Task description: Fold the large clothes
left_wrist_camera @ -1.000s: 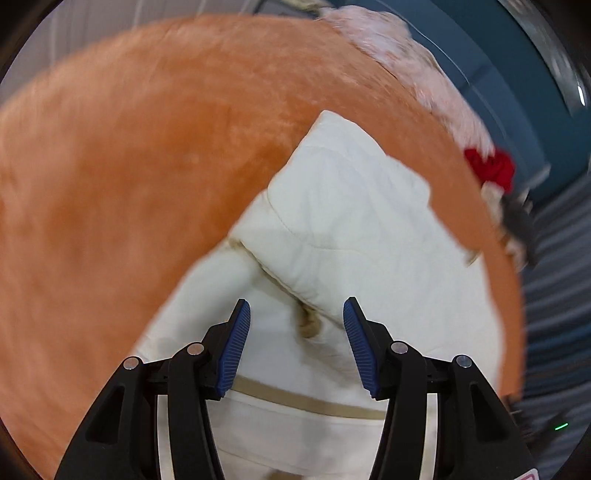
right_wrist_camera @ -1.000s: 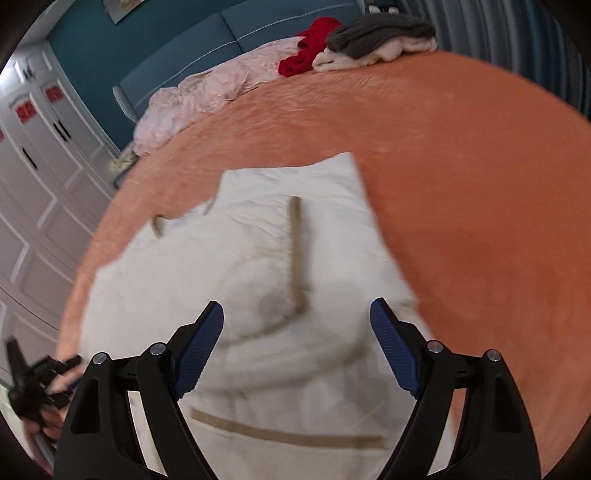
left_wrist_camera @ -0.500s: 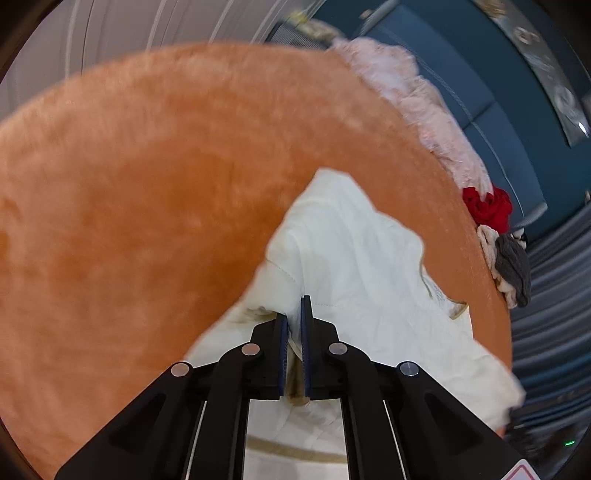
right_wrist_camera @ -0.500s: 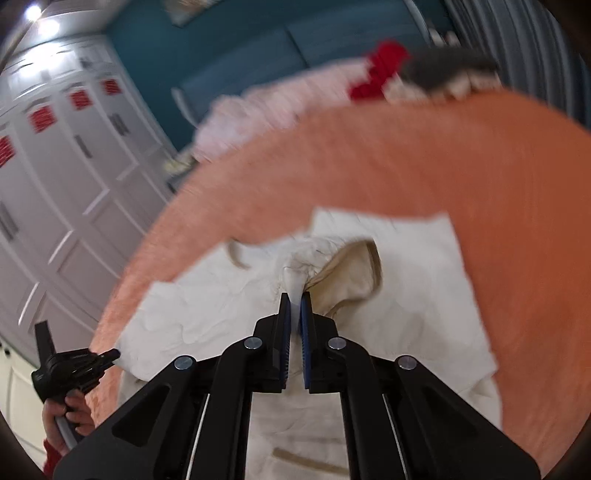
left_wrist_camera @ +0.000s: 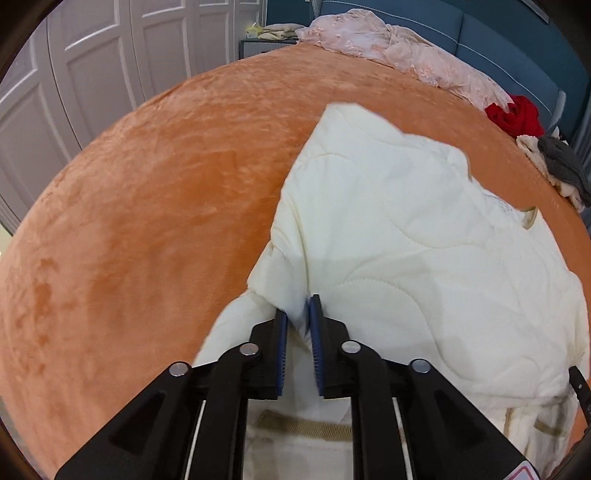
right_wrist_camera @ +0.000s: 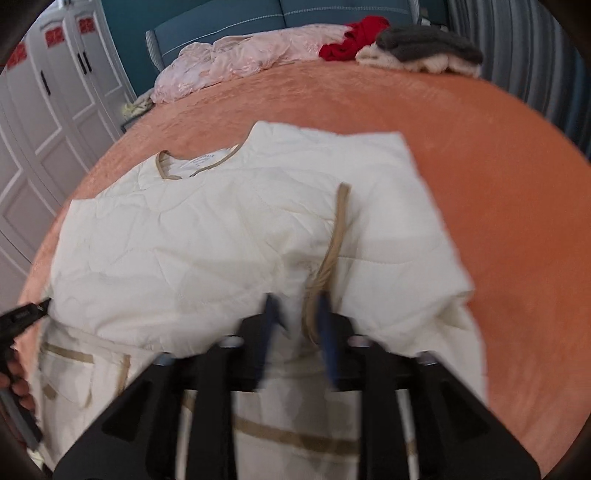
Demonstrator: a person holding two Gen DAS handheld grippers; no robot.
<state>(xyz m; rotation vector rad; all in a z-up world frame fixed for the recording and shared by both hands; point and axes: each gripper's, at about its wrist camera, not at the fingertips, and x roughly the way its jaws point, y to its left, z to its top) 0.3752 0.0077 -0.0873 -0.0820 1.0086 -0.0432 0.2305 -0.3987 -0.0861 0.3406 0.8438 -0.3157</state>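
A cream quilted jacket (left_wrist_camera: 406,229) with tan trim lies on the orange bedspread (left_wrist_camera: 147,206). Its top part is folded down over the lower part. My left gripper (left_wrist_camera: 297,314) is nearly shut on a fold of the jacket at its left edge. In the right wrist view the jacket (right_wrist_camera: 207,236) shows its collar at the far end and a tan-edged sleeve across the top. My right gripper (right_wrist_camera: 295,306) is blurred, its jaws a little apart, with cream fabric and tan trim between them. The left gripper (right_wrist_camera: 26,314) shows at the left edge.
A pink garment (left_wrist_camera: 399,48), a red one (left_wrist_camera: 517,118) and a grey and cream pile (left_wrist_camera: 561,166) lie along the far edge of the bed by the blue headboard (right_wrist_camera: 258,18). White wardrobe doors (left_wrist_camera: 74,74) stand to the left.
Both grippers closed on the jacket about half a second ago and have carried its top part over the lower part. The right jaws now stand slightly wider than before.
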